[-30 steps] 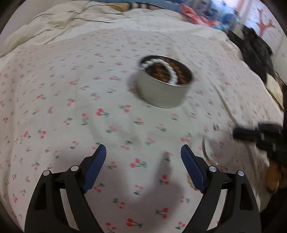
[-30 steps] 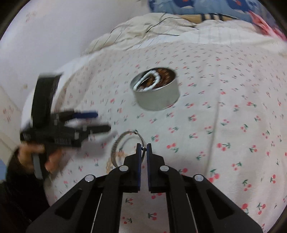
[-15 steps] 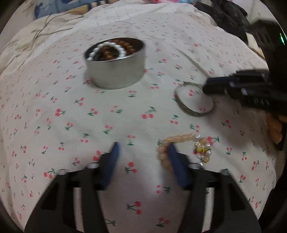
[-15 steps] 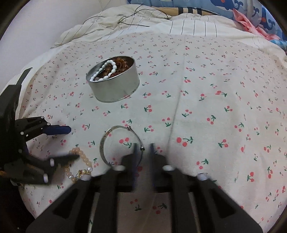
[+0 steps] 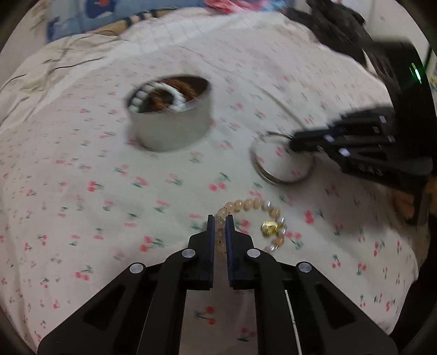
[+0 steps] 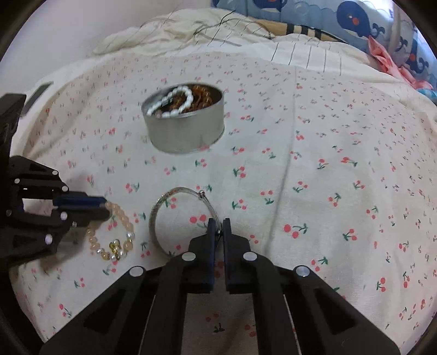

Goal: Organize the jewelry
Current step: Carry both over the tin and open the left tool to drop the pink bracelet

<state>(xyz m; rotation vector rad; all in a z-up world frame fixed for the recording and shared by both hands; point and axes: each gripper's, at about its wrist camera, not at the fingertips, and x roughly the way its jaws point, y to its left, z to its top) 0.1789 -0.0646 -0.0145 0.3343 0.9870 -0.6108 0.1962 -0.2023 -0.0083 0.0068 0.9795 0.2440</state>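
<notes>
Your left wrist view smears the tin (image 5: pixel 170 120) and its beads into streaks, your right gripper (image 5: pixel 296 142) blurs over the far edge of the silver bangle (image 5: pixel 281 179), and your left gripper (image 5: pixel 220 226) hides part of the peach bead bracelet (image 5: pixel 247 204).

A bedroom at home: a bed under a cherry-print sheet (image 6: pixel 314 153), a rumpled cream duvet (image 6: pixel 174 30) bunched at its head, a whale-patterned blue pillow (image 6: pixel 352 19), and dark clothes (image 5: pixel 338 24) piled alongside.
</notes>
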